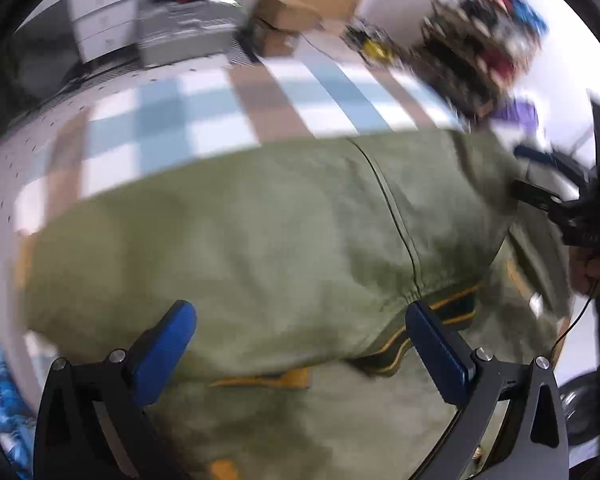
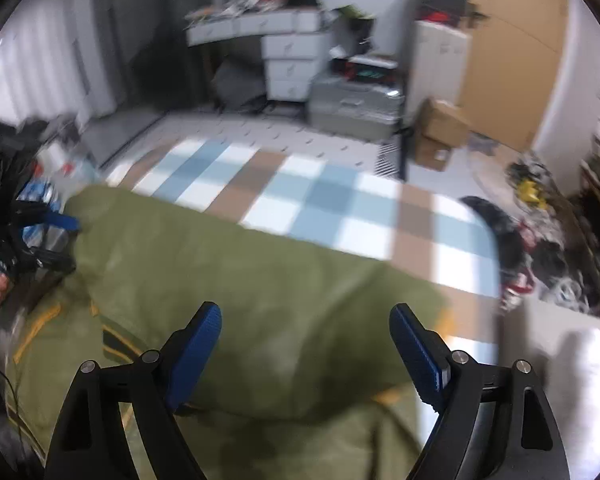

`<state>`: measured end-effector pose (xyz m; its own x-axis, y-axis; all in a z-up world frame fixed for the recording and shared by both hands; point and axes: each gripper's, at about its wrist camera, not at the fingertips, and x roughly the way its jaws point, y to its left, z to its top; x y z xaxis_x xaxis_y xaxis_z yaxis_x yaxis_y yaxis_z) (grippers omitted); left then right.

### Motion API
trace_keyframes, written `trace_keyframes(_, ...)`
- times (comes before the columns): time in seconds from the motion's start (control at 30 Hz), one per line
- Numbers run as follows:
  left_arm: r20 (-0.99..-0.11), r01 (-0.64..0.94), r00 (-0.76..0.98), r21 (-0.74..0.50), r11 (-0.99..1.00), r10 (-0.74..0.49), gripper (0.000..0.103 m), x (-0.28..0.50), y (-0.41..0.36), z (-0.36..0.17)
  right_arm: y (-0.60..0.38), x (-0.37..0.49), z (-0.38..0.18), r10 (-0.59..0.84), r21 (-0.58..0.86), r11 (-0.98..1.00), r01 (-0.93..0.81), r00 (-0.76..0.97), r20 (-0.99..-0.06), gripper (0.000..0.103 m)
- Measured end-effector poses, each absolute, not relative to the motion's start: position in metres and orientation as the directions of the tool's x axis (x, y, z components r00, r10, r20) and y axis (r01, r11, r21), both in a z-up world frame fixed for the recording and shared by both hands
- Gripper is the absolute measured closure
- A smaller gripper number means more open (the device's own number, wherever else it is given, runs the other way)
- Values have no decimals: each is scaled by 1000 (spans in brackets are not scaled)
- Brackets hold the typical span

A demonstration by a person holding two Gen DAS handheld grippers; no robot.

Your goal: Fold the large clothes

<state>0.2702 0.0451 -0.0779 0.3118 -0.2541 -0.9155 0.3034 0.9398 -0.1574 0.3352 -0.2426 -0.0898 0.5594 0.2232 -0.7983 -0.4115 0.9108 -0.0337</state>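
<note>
An olive-green garment (image 1: 260, 248) with yellow-striped dark trim lies folded over on a blue, white and tan checked mat (image 1: 228, 104). My left gripper (image 1: 300, 320) is open just above its near fold, holding nothing. My right gripper (image 2: 306, 320) is open over the same garment (image 2: 240, 280), empty. The right gripper also shows at the right edge of the left wrist view (image 1: 556, 200). The left gripper shows at the left edge of the right wrist view (image 2: 44, 236). Both views are motion-blurred.
The checked mat (image 2: 320, 204) extends beyond the garment. A pile of dark and red clothes (image 2: 540, 248) lies at its right. Cardboard boxes (image 2: 440, 132), a grey case (image 2: 352, 108) and white drawers (image 2: 292, 60) stand at the back.
</note>
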Motion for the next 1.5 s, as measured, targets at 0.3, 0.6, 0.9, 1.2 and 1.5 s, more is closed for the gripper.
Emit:
trace_keyframes(0.3,-960,265,271,-2,964,-76,1,272,15,-128,-224,322,-166,61,-149,900,-409,458,-887,18)
trace_keyframes(0.6,-960,284,277,37,958,-45,1,300,10,-132,-217,333,-182,74,-133,922,-363,503,-861,2)
trace_keyframes(0.9,-951,261,305,31,965,-52,1,366,29,-135,-207,389,-180,53,-124,945,-301,519,-853,0)
trace_keyframes(1.2,-937,289,348,107,951,-1,1,307,27,-124,-209,362,-160,82,-141,926,-350,552,-830,6)
trace_keyframes(1.5,-955,351,291,46,935,-62,1,172,14,-130,-246,188,-96,318,100,932,-350,648,-692,6)
